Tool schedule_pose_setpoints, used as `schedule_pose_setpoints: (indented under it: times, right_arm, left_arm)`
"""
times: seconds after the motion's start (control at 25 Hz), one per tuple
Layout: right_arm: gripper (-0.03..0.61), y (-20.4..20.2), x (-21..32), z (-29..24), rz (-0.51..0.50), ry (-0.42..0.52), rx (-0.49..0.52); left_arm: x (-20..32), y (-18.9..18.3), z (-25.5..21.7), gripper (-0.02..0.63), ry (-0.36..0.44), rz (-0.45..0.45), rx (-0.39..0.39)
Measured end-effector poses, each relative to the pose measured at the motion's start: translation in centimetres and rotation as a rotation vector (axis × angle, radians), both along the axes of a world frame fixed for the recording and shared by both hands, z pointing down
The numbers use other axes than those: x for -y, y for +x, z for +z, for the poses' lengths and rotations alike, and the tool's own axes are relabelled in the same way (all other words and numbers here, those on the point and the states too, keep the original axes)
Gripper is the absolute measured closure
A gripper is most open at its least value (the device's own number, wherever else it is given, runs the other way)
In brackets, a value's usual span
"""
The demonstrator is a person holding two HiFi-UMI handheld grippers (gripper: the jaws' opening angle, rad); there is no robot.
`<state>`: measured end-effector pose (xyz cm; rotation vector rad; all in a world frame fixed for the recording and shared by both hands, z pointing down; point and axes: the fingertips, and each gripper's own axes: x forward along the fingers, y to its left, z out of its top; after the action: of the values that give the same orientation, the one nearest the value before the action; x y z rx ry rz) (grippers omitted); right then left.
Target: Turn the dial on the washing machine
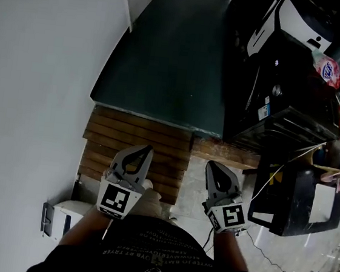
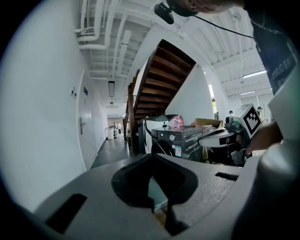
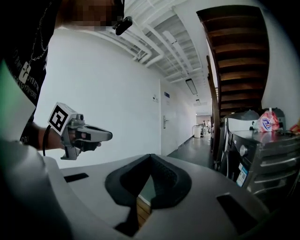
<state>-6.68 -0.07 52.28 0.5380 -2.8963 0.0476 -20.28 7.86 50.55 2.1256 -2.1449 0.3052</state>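
Head view has me looking steeply down at both tools held low in the frame. The left hand-held gripper (image 1: 146, 154) and the right hand-held gripper (image 1: 211, 167) both have their jaws pressed together on nothing, and their own views confirm it. The washing machine (image 1: 277, 102) sits in the upper right of the head view, dark-fronted, with what I take to be its dial (image 1: 277, 90) a small round knob on the panel. It shows more clearly at the right edge of the right gripper view. Both tools are well apart from the dial, so my main worry is the reach. With the jaws closed I would only bump or skid off the knob, so they must spread before contact. The knob is also small against a dark panel, so I could easily land on the wrong control or on the neighbouring appliance. There is plenty of clutter too: a pink bag (image 1: 327, 70) on top of the machine, a black box (image 1: 296, 201) at right centre with a pale cable (image 1: 266, 185) trailing beside it, and wooden slats (image 1: 139, 136) just ahead of the tools. The cable could snag the right arm. The stairs (image 2: 159, 79) rise behind the machines, and a white wall (image 1: 39, 56) fills the left.
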Motion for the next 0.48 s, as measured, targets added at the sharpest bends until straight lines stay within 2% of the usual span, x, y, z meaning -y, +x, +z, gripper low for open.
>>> schedule_pose_setpoints:
  times: [0.28,0.48]
  right_arm:
    - [0.581,-8.5,3.1,-6.1,0.019,0.073,0.040]
    - [0.581,-11.0,4.5,-8.6,0.055,0.086,0.032]
  left_arm:
    - [2.8,-6.9,-3.9,0.607,0.032,0.038,0.022]
    - [4.8,-10.2,-6.3,0.607,0.056,0.065,0.043]
